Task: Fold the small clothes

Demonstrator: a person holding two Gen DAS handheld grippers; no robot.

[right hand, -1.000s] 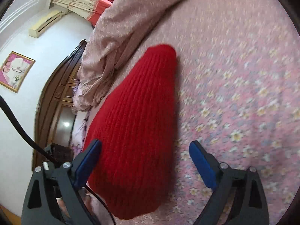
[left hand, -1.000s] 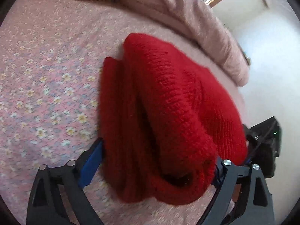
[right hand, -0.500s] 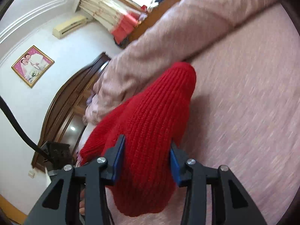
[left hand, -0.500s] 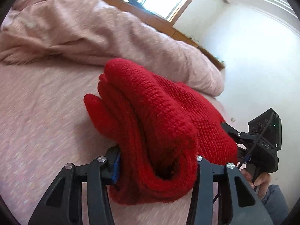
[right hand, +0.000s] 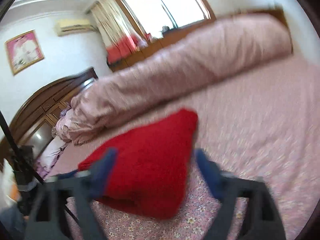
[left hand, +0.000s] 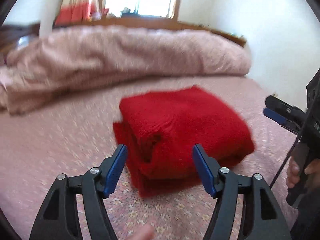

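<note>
Both-handed, each tool — left [left hand: 160,166], right [right hand: 154,168] — is spreading apart, pads off the folded red knit [left hand: 180,128].

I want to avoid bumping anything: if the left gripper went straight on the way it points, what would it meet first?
Most likely the folded red sweater, lying on the bedsheet directly ahead of the opening left gripper; depth is blurred.

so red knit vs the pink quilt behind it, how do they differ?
The red knit is a small, squared, folded stack; the pink quilt is a long, loose roll spanning the bed. The knit is solid bright red; the quilt is pale pink. Both rest on the floral sheet, apart from each other.
</note>
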